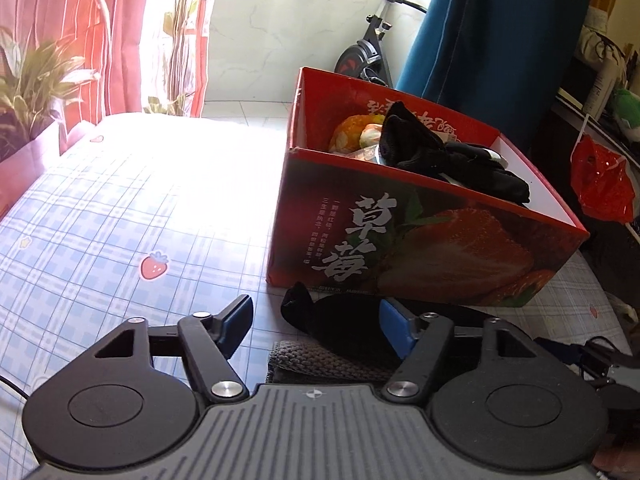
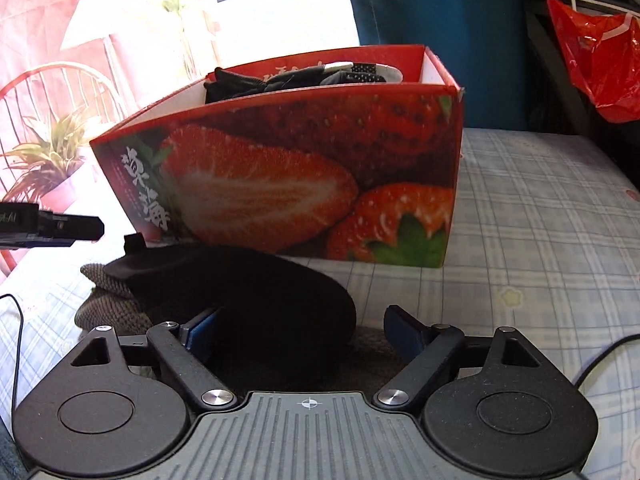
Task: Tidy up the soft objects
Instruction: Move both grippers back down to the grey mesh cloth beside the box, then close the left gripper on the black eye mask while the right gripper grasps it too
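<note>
left wrist view: left gripper (image 1: 316, 322) sits low over the plaid sheet (image 1: 120, 216), jaws part open, nothing clamped. black soft piece (image 1: 340, 320) lies on the sheet just in front of the strawberry box (image 1: 400, 248), on top of a grey knit item (image 1: 316, 360). the right-side finger (image 1: 394, 326) looks against or over the black piece's edge, the left one stands clear of it on bare sheet; cannot tell if there is real contact. the box already holds black fabric (image 1: 436, 152) and a yellow-orange soft thing (image 1: 352, 132) behind it. right wrist view: right gripper (image 2: 298, 330) is also part open, straddling the near, rounded end of the same black piece (image 2: 248, 288). one pad (image 2: 202, 332) sits beside or against the fabric, the other is clear on the far side, so not gripped yet. grey knit (image 2: 108, 300) pokes out at the left from under it, and the tip of the other gripper (image 2: 72, 228) shows at the left edge. box (image 2: 280, 184) stands directly behind, touching or nearly touching the piece. judgement: step in hand is the pick of the black piece from both ends. next move calls for closing on the black layer only, without snagging the knit underneath, then lifting high enough to clear the box wall.
</note>
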Demonstrator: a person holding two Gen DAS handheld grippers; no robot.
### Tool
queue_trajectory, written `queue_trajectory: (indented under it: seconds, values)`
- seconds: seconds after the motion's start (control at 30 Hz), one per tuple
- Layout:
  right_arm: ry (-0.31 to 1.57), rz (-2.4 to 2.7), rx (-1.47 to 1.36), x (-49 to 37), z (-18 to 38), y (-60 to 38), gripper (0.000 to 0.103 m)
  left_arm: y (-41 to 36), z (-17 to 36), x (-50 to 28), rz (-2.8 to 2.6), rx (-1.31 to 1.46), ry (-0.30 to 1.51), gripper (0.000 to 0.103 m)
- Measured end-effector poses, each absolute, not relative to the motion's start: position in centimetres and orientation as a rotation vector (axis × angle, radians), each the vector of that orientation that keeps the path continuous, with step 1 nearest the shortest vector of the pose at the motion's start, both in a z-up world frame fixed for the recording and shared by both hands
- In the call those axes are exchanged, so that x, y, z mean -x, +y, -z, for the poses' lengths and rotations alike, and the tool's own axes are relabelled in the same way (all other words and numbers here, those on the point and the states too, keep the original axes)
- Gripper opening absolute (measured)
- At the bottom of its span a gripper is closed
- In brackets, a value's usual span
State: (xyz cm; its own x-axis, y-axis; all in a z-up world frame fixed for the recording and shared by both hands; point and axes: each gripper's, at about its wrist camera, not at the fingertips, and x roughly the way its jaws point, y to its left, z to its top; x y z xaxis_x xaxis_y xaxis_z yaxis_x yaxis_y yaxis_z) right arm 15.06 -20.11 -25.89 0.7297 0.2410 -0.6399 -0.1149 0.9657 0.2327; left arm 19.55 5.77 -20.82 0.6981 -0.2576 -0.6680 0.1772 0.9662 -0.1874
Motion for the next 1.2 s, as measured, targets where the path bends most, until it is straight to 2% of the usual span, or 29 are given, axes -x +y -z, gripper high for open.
queue_trajectory:
  seconds: [0.07,0.17,0.73,0.8,0.83,0.87,1.2]
  values:
    - [0.725,-0.203,-0.177,-14.7,26.2,-20.1,0.082,6.3,21.1,-20.1,0.237,0.137,0.771,0.058]
    - [0.721,-0.211,-0.176,-14.5,26.5,-20.2,0.081,6.7,21.6,-20.9,0.234,0.169,0.788,0.054]
    - [0.692,-0.233,-0.156,-14.1,27.1,-20.0,0.081,5.5,24.8,-24.7,0.262,0.217,0.884,0.054]
    - [0.690,-0.233,-0.157,-14.0,27.1,-20.0,0.081,5.1,24.9,-24.6,0.262,0.198,0.879,0.043]
    - [0.690,-0.233,-0.157,-14.0,27.1,-20.0,0.081,5.1,24.9,-24.7,0.267,0.191,0.880,0.020]
    - [0.690,-0.233,-0.156,-14.0,27.1,-20.0,0.081,5.0,24.9,-24.7,0.269,0.179,0.879,0.008]
    - [0.690,-0.226,-0.153,-13.8,26.9,-20.0,0.079,5.5,20.9,-20.5,0.291,0.161,0.724,0.005]
